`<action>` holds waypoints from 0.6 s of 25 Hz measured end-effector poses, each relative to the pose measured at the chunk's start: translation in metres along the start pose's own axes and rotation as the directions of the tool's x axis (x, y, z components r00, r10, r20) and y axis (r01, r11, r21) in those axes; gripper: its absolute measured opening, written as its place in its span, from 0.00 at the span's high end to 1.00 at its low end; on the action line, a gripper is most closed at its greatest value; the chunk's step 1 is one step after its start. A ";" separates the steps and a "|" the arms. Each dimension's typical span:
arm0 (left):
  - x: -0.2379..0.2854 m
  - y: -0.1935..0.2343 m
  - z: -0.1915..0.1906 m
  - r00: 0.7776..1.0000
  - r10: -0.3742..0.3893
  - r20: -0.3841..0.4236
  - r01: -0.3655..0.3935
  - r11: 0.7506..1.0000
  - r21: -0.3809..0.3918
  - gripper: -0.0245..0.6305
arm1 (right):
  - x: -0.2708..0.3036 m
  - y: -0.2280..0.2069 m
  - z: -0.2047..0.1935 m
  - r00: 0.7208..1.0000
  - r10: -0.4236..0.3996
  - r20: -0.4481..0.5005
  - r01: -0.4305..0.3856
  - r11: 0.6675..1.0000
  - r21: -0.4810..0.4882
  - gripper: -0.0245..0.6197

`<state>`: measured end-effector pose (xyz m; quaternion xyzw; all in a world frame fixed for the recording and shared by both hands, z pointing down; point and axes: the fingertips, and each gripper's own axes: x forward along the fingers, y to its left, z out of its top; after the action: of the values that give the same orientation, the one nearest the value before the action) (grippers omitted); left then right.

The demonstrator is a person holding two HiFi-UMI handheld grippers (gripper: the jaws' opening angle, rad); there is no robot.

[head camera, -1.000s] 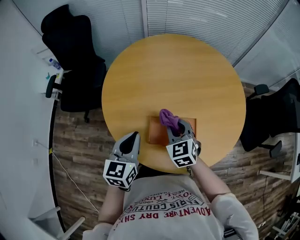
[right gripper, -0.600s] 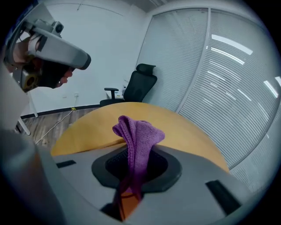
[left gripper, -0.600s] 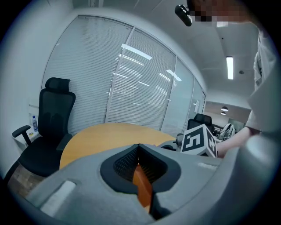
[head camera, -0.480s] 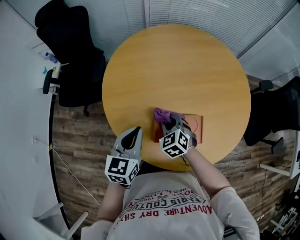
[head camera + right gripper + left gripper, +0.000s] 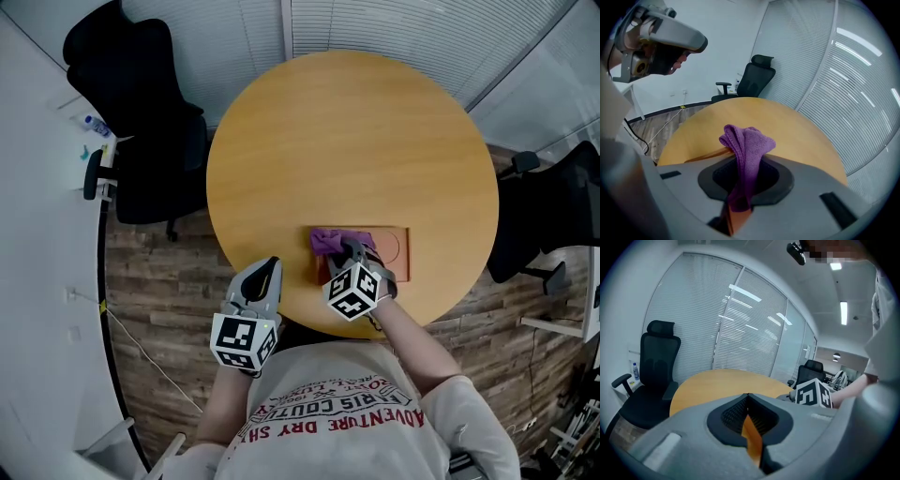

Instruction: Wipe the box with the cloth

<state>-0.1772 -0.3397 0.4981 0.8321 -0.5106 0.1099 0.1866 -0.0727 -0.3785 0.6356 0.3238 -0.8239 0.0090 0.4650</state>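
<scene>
Round worktop (image 5: 352, 141) carries one box (image 5: 389, 255); right tongs (image 5: 349, 249) pinch one purple cloth (image 5: 328, 240) atop the box; left tongs (image 5: 269, 266), closed and empty, hover beside the box.

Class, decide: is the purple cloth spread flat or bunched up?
Bunched up: the cloth rises in a folded clump, pinched between the jaws of the right hand-held gripper.

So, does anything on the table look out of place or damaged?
Nothing stands out. The box lies flat near the edge of the table, and the right gripper holds the purple cloth on it.
</scene>
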 end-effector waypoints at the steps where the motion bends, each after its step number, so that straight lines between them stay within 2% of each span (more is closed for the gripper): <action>1: -0.001 0.000 -0.001 1.000 -0.006 0.000 0.006 1.000 0.001 0.95 | -0.002 0.003 -0.001 1.000 0.010 -0.008 -0.010 1.000 0.008 0.84; 15: -0.016 -0.006 -0.013 0.993 -0.116 -0.015 0.116 0.993 0.037 0.95 | -0.029 0.054 -0.018 0.996 0.025 -0.083 -0.020 0.998 0.058 0.84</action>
<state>-0.1786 -0.3192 0.5025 0.8631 -0.4579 0.1138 0.1803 -0.0776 -0.3149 0.6391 0.3271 -0.8066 0.0512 0.4897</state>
